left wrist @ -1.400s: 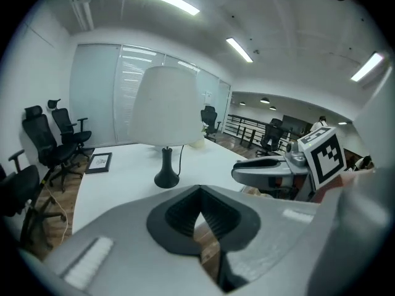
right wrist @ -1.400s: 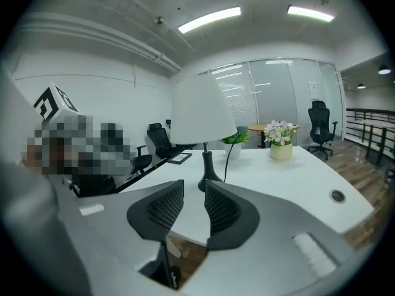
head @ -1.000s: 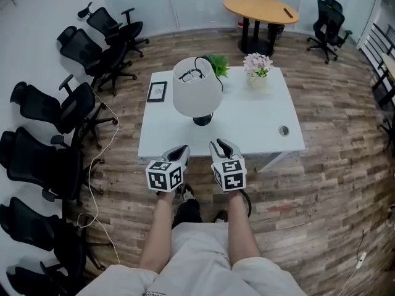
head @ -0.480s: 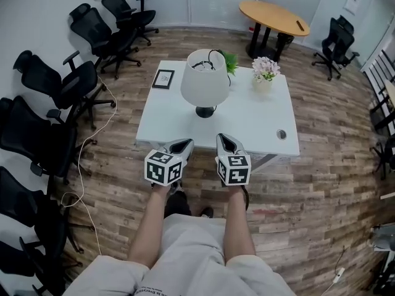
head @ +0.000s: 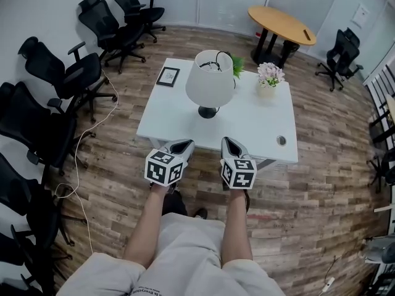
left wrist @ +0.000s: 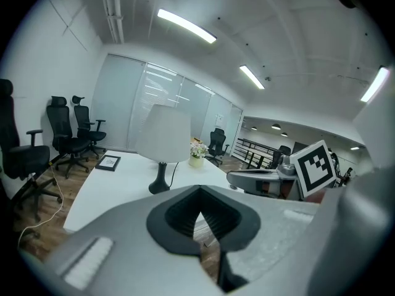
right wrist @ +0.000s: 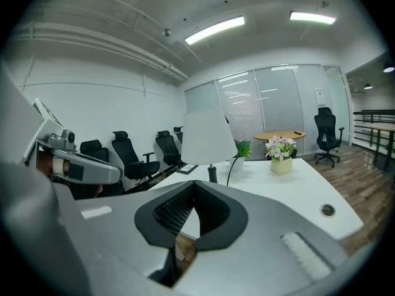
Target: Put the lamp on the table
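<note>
- The lamp stands upright on the counter, near the middle of it.
- The left gripper hangs at the counter's near edge, its fingers closed together on nothing.
- The right gripper hangs beside it at the same edge, fingers likewise pressed together and empty.
- A flower pot and a picture frame sit toward the counter's far corners.

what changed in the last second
The right gripper closed on nothing. The lamp stands on the table as before, and the left gripper stays shut, both grippers in front of the near edge.
</note>
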Action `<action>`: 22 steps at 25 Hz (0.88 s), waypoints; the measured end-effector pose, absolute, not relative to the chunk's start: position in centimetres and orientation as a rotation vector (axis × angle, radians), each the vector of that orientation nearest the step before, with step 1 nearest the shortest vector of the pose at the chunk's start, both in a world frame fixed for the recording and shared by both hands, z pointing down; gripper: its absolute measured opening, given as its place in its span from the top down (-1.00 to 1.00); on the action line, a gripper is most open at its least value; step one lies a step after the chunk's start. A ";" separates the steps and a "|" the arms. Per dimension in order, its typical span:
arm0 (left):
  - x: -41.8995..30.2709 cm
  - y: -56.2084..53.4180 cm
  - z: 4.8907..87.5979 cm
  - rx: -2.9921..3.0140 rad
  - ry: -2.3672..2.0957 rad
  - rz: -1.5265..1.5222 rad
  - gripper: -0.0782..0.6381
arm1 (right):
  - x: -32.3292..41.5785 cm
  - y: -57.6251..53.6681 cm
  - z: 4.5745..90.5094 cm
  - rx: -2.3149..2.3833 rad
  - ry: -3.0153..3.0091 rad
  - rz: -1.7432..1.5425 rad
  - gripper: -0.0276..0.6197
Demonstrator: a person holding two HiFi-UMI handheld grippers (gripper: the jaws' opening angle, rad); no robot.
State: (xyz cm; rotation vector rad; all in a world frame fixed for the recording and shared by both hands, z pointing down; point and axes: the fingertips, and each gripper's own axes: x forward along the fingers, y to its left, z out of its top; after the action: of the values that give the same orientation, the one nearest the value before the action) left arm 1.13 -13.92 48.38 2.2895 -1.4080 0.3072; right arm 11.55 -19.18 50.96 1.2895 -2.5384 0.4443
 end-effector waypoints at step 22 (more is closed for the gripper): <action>-0.3 -13.7 47.8 2.256 -1.478 0.287 0.78 | 10.2 -18.7 50.4 1.236 -2.563 0.405 0.84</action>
State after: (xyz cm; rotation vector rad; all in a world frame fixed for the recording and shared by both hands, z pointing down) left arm -0.29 -13.73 47.85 2.2556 -1.4784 0.2872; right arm 10.24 -18.69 50.37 1.2360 -2.5633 0.4047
